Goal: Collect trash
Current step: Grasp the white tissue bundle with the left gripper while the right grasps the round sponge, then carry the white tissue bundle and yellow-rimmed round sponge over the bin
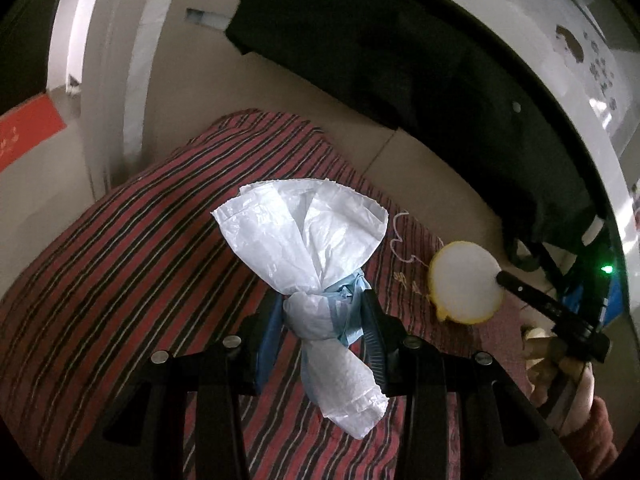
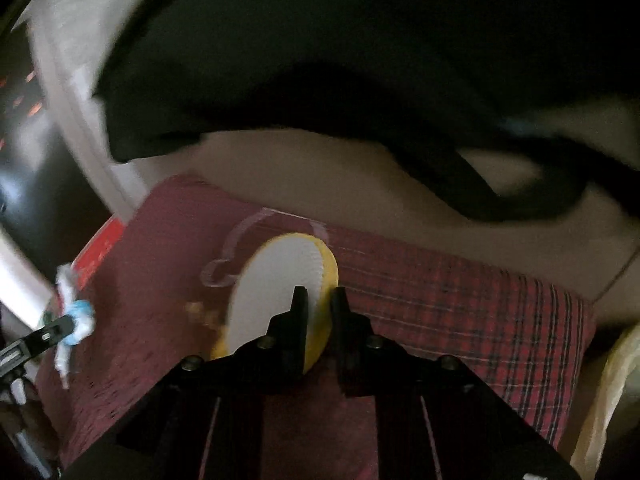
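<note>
Left wrist view showed the left gripper [image 1: 320,320] clamped on a knotted plastic bag [image 1: 316,264] (for carrying); right gripper [image 2: 319,300] pinched a yellow-rimmed disc [image 2: 280,280] above the striped cloth [image 1: 140,240]

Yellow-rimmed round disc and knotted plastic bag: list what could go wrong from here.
1. The right hand-held gripper pinches the yellow-rimmed disc only at its edge, so the disc could pivot or slip out.
2. The left hand-held gripper clamps the white plastic bag at its knot; the thin, slippery film might slide free or tear.
3. Both hang over the striped red cloth, so anything dropped lands there and needs picking up again.
</note>
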A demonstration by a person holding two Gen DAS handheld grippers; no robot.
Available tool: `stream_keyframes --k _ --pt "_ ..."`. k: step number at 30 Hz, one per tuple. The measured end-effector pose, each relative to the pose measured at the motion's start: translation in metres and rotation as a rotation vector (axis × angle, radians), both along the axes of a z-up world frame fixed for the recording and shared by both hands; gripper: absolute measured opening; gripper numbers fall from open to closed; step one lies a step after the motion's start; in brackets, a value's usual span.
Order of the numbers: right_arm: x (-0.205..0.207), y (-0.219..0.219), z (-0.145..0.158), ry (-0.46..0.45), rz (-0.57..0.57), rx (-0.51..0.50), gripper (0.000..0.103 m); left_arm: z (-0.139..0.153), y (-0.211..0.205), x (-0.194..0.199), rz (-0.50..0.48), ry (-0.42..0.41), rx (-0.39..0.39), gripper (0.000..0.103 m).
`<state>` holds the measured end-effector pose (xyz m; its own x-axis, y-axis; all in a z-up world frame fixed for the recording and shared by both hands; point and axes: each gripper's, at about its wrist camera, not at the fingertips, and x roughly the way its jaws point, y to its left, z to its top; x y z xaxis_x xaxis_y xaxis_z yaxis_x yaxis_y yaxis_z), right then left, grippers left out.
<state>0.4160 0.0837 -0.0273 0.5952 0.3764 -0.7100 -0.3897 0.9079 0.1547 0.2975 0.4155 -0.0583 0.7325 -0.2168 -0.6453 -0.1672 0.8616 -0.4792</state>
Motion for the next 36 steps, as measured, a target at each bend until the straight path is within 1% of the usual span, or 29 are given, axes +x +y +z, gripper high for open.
stream_keyframes --k 3,4,6,8,11,12,13,16,20,26,30,33,36 --pt "-0.016 0.027 0.013 -0.028 0.063 -0.008 0.011 0.004 0.005 -0.009 0.005 -0.007 -0.012 0.040" --pt "-0.020 0.034 0.015 -0.035 0.076 -0.009 0.014 0.005 0.006 -0.012 0.006 -0.010 -0.014 0.040" --pt "-0.025 0.047 0.016 -0.045 0.092 -0.019 0.015 0.007 0.005 -0.016 0.011 -0.014 -0.018 0.040" --pt "-0.026 0.053 0.013 -0.036 0.103 -0.025 0.017 0.008 0.008 -0.020 0.014 -0.017 -0.021 0.040" --pt "-0.019 0.062 -0.002 0.026 0.118 -0.031 0.017 0.009 0.006 -0.023 0.021 -0.020 -0.020 0.040" --pt "-0.017 0.062 -0.007 0.036 0.116 -0.035 0.017 0.008 0.006 -0.023 0.022 -0.020 -0.019 0.040" --pt "-0.016 0.062 -0.011 0.037 0.106 -0.040 0.014 0.009 0.005 -0.024 0.022 -0.020 -0.017 0.040" --pt "-0.017 0.054 -0.012 0.017 0.091 -0.030 0.012 0.012 -0.001 -0.022 0.015 -0.028 -0.004 0.040" --pt "-0.030 0.036 0.005 -0.021 0.091 -0.017 0.012 0.023 -0.023 -0.019 0.006 -0.071 0.057 0.040" --pt "-0.063 -0.007 0.044 -0.126 0.056 0.002 0.012 0.056 -0.082 -0.017 -0.038 -0.178 0.151 0.040" --pt "-0.089 -0.046 0.070 -0.192 0.017 0.017 0.012 0.079 -0.134 -0.020 -0.077 -0.260 0.216 0.040" --pt "-0.102 -0.074 0.081 -0.218 -0.021 0.030 0.012 0.091 -0.173 -0.022 -0.105 -0.315 0.256 0.040" --pt "-0.114 -0.100 0.088 -0.246 -0.060 0.036 0.012 0.100 -0.206 -0.022 -0.143 -0.351 0.273 0.040"
